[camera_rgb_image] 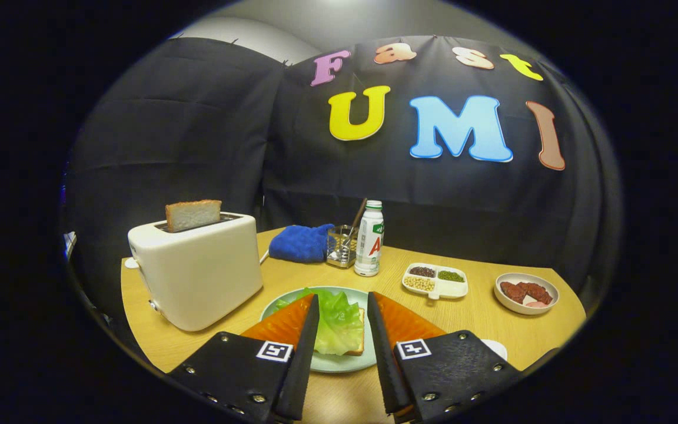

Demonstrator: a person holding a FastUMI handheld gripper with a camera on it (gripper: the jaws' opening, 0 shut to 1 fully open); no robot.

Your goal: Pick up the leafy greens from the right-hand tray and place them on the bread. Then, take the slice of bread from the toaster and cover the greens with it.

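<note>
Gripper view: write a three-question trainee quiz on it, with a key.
1. True or false: the greens already lie on the bread on the plate.
2. Where is the other bread slice? A) toaster slot B) divided dish C) bowl
3. Fill in: the gripper fingers are ____, nothing pressed between them.

Key: 1 true; 2 A; 3 open

Your gripper (342,309) hangs open above the greens (339,321). The toaster (198,271) blocks the left side. The table (468,318) right of the plate (339,362) offers free passage toward the bottle (369,238).
</note>
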